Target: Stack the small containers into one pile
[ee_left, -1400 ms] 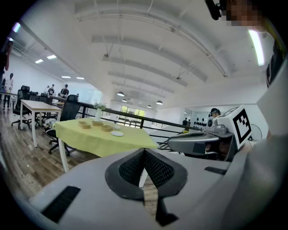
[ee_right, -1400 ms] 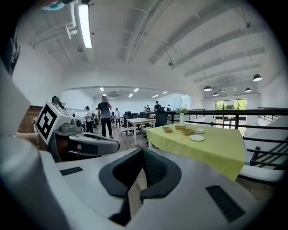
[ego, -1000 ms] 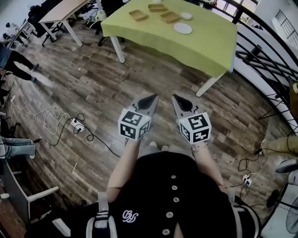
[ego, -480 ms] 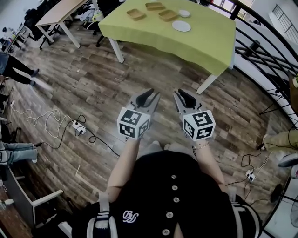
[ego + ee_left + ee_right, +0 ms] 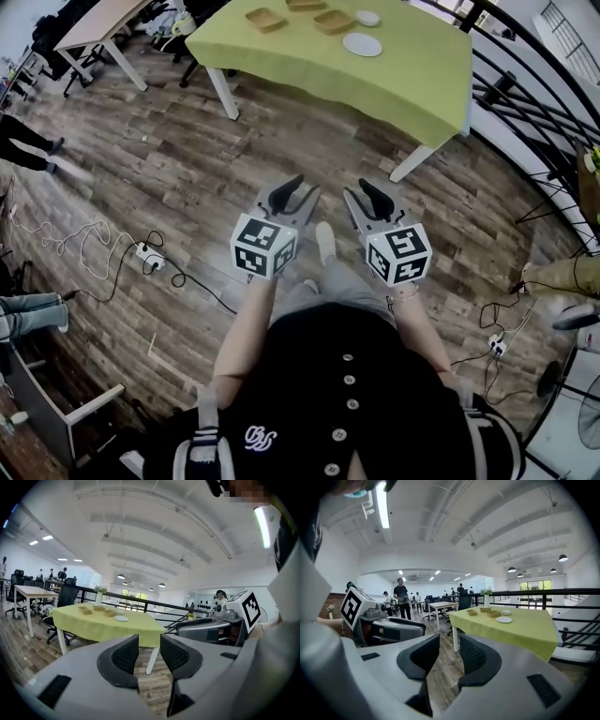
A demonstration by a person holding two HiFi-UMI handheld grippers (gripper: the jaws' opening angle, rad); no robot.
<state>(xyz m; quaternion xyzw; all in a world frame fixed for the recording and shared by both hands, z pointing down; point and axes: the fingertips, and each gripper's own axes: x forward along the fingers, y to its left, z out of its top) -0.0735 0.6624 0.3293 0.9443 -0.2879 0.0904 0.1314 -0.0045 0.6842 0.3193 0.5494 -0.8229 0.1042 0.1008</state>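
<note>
Your L gripper (image 5: 300, 188) & R gripper (image 5: 359, 189): jaws opening, nothing between. Three shallow tan square containers (image 5: 266, 19) sit by far edge of table (image 5: 384, 86).

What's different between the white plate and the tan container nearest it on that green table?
The white plate is round; the tan container is squarish. The plate is flat, while the container has raised walls. The plate is white, the container tan. Both sit on the green table, not touching.
</note>
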